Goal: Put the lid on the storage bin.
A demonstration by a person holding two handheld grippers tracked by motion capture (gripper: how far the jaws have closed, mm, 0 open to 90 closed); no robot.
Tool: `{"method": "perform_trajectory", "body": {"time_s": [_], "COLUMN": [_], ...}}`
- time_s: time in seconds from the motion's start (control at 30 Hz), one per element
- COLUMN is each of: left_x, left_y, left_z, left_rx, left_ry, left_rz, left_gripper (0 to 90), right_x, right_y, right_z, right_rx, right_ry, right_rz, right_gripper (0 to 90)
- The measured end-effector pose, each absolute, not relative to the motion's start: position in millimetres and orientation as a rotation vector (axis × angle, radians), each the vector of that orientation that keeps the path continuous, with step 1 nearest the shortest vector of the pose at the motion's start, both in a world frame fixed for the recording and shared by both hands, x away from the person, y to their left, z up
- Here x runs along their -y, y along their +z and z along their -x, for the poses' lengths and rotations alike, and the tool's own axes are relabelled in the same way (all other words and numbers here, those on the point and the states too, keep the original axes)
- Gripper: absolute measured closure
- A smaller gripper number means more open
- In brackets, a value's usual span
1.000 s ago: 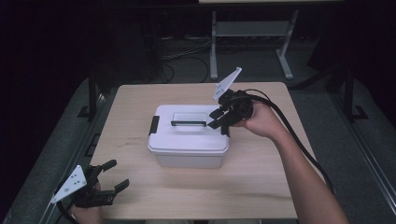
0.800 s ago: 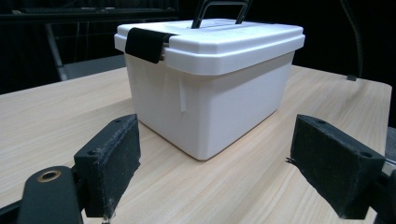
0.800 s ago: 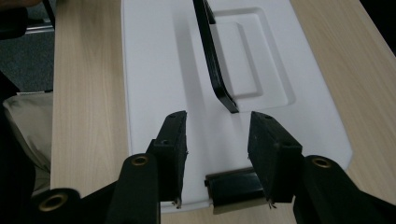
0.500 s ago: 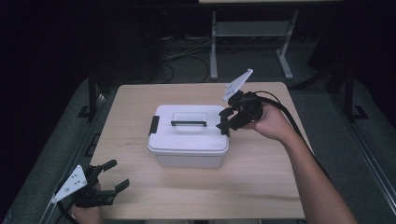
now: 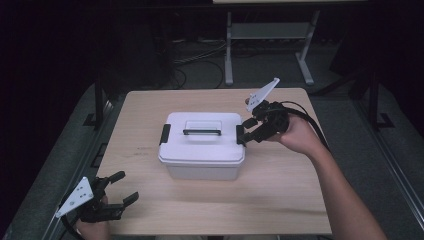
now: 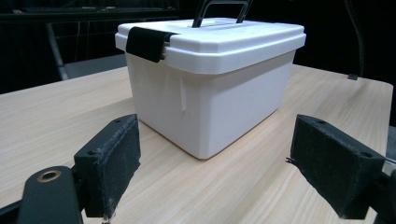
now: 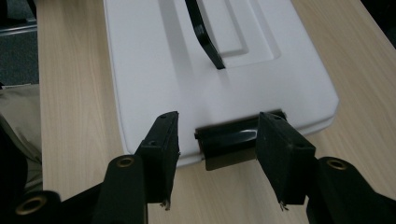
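A white lidded box with a black handle stands mid-table. Its right latch lies between the jaws of my right gripper, which is open and has just been opening. In the right gripper view the right gripper straddles that latch at the lid's edge, with a gap showing at the left pad. My left gripper rests open at the table's near left corner. In its own view the left gripper points at the box and its left latch, well short of them.
The wooden table has bare room in front of and to the right of the box. Beyond the far edge stand a metal stand and floor cables in the dark.
The right gripper has drawn back rightward from over the lid to the box's right edge, and its jaws have widened around the latch. The left gripper has stayed put.
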State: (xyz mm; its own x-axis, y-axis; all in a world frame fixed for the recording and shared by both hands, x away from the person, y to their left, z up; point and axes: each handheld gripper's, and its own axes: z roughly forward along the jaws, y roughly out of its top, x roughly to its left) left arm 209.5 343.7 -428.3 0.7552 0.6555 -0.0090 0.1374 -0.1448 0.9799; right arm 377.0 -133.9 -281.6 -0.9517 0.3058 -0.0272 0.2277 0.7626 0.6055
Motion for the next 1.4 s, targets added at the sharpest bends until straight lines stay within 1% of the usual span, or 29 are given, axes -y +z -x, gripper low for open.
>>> {"method": "perform_trajectory", "body": {"time_s": [1.4], "left_x": [-343.5], "left_y": [-429.2], "left_z": [-210.2], "left_rx": [-0.643], "left_ry": [0.508], "left_rz": [-1.693], "left_gripper": [15.7], "right_x": [182.3], "right_y": [-306.9], "right_z": [-364.2], "right_rx": [-2.779], "right_ry": [0.969], "right_rz": [-0.577], "right_gripper": [38.6]}}
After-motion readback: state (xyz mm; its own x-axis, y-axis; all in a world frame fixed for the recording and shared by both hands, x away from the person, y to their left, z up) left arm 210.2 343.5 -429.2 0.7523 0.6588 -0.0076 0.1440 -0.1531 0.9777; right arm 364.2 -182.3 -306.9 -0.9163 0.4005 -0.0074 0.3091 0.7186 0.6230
